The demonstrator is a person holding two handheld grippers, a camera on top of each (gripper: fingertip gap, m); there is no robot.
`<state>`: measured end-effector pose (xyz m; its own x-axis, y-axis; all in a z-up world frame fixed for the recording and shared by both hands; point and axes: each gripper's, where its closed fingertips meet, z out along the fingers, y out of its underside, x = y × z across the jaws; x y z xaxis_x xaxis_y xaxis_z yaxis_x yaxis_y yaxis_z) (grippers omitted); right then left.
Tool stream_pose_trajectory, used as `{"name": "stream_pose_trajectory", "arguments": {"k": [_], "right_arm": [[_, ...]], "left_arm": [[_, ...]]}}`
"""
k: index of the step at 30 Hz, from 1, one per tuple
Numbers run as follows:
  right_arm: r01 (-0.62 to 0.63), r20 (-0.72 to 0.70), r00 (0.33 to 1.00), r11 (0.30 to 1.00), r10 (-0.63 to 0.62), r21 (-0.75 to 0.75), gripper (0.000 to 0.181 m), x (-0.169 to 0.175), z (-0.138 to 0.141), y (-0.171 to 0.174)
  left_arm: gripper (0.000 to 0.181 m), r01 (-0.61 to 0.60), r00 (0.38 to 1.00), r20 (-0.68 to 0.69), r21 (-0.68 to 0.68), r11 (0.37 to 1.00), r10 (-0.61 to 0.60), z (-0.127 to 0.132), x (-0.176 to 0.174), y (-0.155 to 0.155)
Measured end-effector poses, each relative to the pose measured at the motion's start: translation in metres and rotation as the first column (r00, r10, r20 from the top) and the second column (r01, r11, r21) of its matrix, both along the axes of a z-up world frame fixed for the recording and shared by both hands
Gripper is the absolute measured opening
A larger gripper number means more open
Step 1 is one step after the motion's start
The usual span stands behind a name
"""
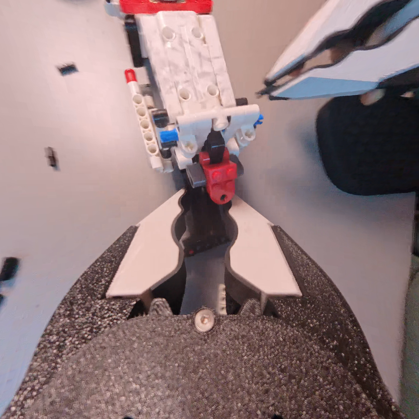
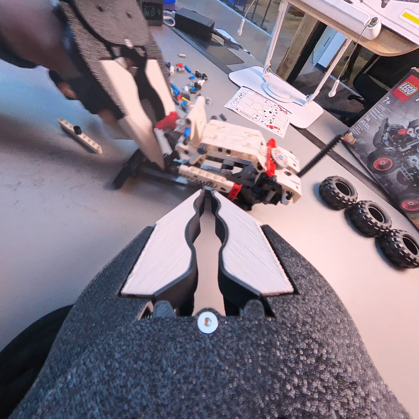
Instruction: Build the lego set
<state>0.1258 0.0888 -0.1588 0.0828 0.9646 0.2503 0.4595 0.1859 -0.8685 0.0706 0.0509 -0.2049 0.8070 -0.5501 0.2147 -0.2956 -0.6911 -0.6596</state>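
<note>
Bodywork in white with red trim makes up the half-built truck model (image 2: 229, 158), which we see lying on the grey table (image 2: 56, 204) with its black chassis showing underneath. Our left gripper (image 1: 207, 199) has its fingers clamped on the black frame at the model's rear end, just below a red studded piece (image 1: 221, 181). Our right gripper (image 2: 207, 192) hangs just short of the model's side, its tips nearly together with only a thin slit between them, and we see nothing in them. Three black tyres (image 2: 371, 218) lie in a row to the right, near the set's box (image 2: 394, 145). Loose small parts (image 2: 188, 84) are scattered beyond the model, a sticker sheet (image 2: 260, 111) lies by a white stand, and a long white beam (image 2: 79, 136) rests well apart on the left.
</note>
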Motion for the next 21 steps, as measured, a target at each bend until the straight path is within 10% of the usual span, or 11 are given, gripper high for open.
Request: {"name": "stream_pose_trajectory", "arguments": {"k": [6, 16, 21], "right_arm": [[0.022, 0.011, 1.0, 0.999, -0.023, 0.029, 0.004, 0.0, -0.001, 0.005], [0.001, -0.027, 1.0, 0.999, 0.001, 0.045, 0.004, 0.021, 0.013, -0.024], [0.047, -0.018, 0.999, 0.997, -0.046, 0.057, 0.004, 0.036, 0.006, -0.028]], "left_arm": [[0.036, 0.172, 0.983, 0.068, 0.018, 0.985, -0.173, 0.026, 0.026, -0.058], [0.056, 0.352, 0.913, -0.314, 0.279, 0.894, -0.261, 0.033, -0.003, -0.017], [0.057, 0.551, 0.795, -0.539, 0.448, 0.704, -0.278, 0.047, 0.008, -0.001]]}}
